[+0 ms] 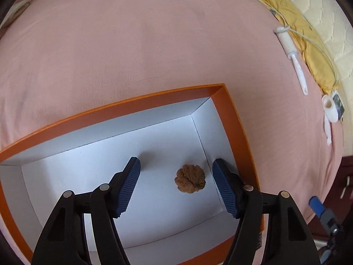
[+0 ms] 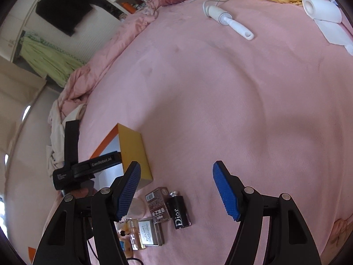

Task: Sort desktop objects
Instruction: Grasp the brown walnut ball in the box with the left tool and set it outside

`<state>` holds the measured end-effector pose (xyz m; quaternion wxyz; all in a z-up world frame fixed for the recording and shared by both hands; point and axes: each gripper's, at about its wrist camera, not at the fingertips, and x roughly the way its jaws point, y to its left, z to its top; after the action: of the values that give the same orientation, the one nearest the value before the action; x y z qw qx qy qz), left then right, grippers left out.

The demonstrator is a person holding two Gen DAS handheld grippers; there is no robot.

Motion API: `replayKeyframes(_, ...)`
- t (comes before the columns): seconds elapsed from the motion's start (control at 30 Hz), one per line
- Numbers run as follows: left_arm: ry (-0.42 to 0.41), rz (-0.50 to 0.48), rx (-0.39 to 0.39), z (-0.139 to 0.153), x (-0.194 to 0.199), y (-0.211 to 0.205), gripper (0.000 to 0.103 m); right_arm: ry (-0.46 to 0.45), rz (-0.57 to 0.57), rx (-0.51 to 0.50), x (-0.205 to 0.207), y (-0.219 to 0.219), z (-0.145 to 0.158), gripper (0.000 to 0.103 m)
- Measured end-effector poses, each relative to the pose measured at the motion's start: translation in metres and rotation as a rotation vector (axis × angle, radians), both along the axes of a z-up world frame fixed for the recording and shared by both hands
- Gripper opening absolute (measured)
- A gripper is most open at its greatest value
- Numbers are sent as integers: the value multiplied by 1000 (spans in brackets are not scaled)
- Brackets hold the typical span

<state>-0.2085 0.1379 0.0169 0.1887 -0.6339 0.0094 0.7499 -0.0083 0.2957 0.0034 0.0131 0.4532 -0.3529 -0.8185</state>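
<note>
One walnut [image 1: 190,178], one box [image 1: 233,119].

Left wrist looks steeply down into the box [image 1: 239,119]; right, seemingly shallower, shares it.

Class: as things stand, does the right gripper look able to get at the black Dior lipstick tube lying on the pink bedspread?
Probably yes: the right gripper is open, and the black Dior lipstick tube lies uncovered between its fingers.

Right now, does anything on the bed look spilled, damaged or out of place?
Nothing spilled or broken. The walnut lies alone in the orange box. The toilet paper roll has a loose unrolled tail, and the small items beside the box lie unsorted.
</note>
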Motion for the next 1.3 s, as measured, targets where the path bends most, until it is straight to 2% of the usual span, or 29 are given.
replayKeyframes(0.03,1,1,1,-1,1,0,68,-8,0,2,0,-1,-1,68)
replayKeyframes(0.1,30,-47,-60,-3,7,8,68,-14,-3,-1,2,-2,-4,68)
replayKeyframes(0.13,43,-71,-100,-4,10,12,64,-16,-4,-4,3,-2,-5,68)
replayKeyframes(0.2,35,-63,-129,-4,10,11,58,-18,-11,-3,5,-2,-5,68)
replayKeyframes(0.23,46,-62,-182,-5,8,9,31,-15,-14,-4,6,-2,-4,68)
replayKeyframes(0.27,50,-60,-214,-6,7,7,28,-9,-14,-4,7,-2,-2,68)
replayKeyframes(0.43,20,-43,-145,-4,6,-12,28,12,-13,-5,7,-5,4,68)
replayKeyframes(0.5,24,-20,-89,2,10,-24,28,15,-7,-11,5,-7,5,68)
replayKeyframes(0.6,80,36,41,30,24,-53,28,18,19,-5,0,-15,7,68)
replayKeyframes(0.7,173,78,98,71,49,-84,28,21,57,9,-3,-26,9,68)
replayKeyframes(0.8,267,114,93,115,80,-113,28,1,117,60,-6,-46,9,68)
replayKeyframes(0.9,338,148,23,133,103,-132,29,-11,186,142,-7,-71,12,68)
replayKeyframes(1.07,237,174,49,100,133,-136,29,-30,309,304,0,-118,16,68)
replayKeyframes(1.17,175,201,110,73,152,-126,29,-40,333,304,10,-126,14,68)
replayKeyframes(1.3,130,224,79,43,153,-124,29,-60,313,292,27,-119,10,68)
